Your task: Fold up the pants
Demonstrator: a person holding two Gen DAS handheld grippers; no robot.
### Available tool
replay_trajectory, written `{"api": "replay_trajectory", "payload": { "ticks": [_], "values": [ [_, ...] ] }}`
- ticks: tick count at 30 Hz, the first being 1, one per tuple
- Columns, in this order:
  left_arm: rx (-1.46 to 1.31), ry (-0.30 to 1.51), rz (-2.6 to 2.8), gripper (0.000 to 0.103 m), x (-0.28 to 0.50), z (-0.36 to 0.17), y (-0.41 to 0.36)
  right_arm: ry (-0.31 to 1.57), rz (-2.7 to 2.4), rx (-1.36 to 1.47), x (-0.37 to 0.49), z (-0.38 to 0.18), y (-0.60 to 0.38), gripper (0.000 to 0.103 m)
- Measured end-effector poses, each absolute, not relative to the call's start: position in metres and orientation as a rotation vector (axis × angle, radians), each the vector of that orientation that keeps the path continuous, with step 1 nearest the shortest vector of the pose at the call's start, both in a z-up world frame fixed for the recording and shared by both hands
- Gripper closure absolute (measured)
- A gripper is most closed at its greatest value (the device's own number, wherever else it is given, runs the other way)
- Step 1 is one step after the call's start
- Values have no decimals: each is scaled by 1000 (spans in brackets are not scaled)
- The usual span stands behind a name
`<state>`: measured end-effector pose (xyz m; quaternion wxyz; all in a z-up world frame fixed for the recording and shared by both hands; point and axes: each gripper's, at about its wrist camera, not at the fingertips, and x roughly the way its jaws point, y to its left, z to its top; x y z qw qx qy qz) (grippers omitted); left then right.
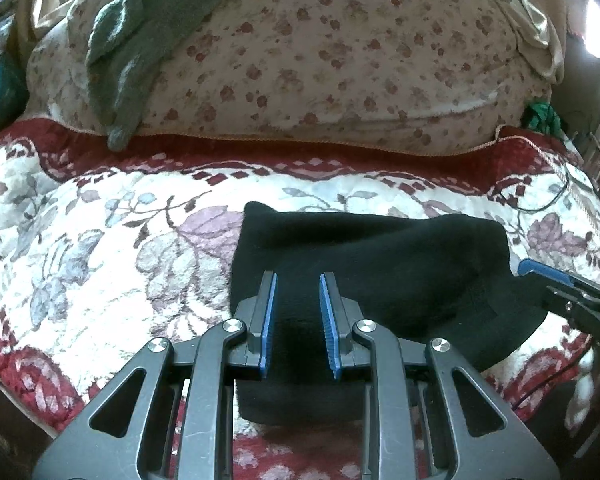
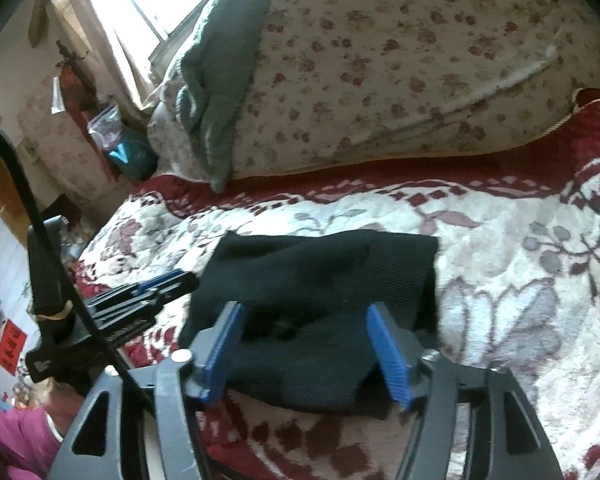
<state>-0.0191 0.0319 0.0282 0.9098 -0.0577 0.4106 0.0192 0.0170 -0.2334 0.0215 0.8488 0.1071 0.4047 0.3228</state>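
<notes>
Black pants [image 1: 364, 264], seemingly folded, on bedspread [image 1: 100, 240]

left gripper [image 1: 298, 280] jaws narrow, right gripper [image 2: 306, 312] jaws wide

Your left gripper [image 1: 298, 286] has a dark grey frame with triangular cut-outs, four round silver screws [image 1: 235, 325] at its joints, and two flat blue ribbed pads [image 1: 269, 320]. Your right gripper [image 2: 305, 336] is built the same, with blue pads [image 2: 388, 356]. A black cable [image 2: 40, 224] runs beside it. You wear a pink sleeve [image 2: 16, 436].
</notes>
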Motion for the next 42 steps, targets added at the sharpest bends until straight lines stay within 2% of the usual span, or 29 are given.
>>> {"api": "replay_trajectory", "payload": {
  "ticks": [4,12,23,28,34,37,42],
  "values": [
    [-195,856,39,82,-20,26,54,870,627,259,27,13,-251,34],
    [-237,886,17,82,-18,15,73,931,586,333,47,-11,-271,33],
    [-68,860,-103,82,30,24,58,896,626,295,56,5,-261,33],
    [-29,884,-202,82,55,20,55,934,613,220,82,1,-248,33],
    [55,947,-396,82,71,16,44,993,626,274,96,-15,-250,33],
    [100,965,-457,75,75,15,39,1027,644,358,99,-23,-255,33],
    [167,990,-496,74,83,9,31,1006,659,351,95,-23,-252,33]
  ]
}}
